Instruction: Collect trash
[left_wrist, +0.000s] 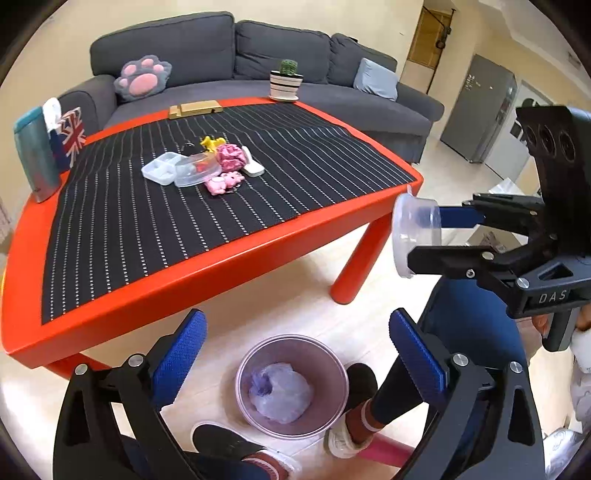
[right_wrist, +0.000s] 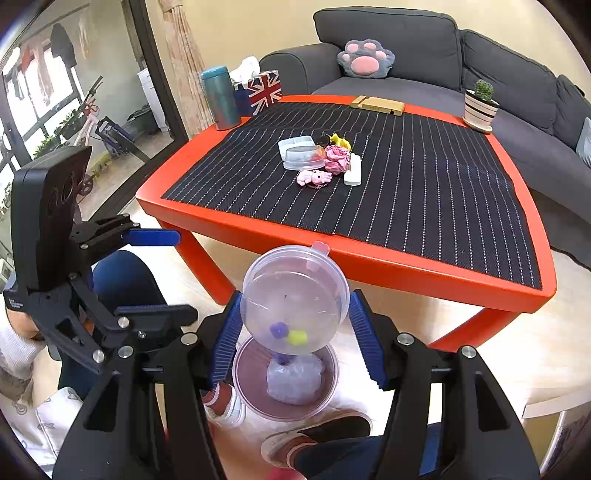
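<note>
Right tool (right_wrist: 293, 334) clamps a clear round plastic tub (right_wrist: 294, 299) above the pinkish round waste bin (right_wrist: 243, 384) on the floor

Only the right view shows purple and yellow bits inside; left tool (left_wrist: 297, 354) gapes wide, empty, over the bin; crumpled pink paper (left_wrist: 231, 156) lies mid-counter (left_wrist: 207, 266).

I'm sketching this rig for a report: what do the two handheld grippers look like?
Both are matte black plastic frames with silver screws and blue ribbed finger pads. The right gripper has "DAS" embossed on its body and a block with three round holes on top. The left gripper matches it. No cables visible.
</note>
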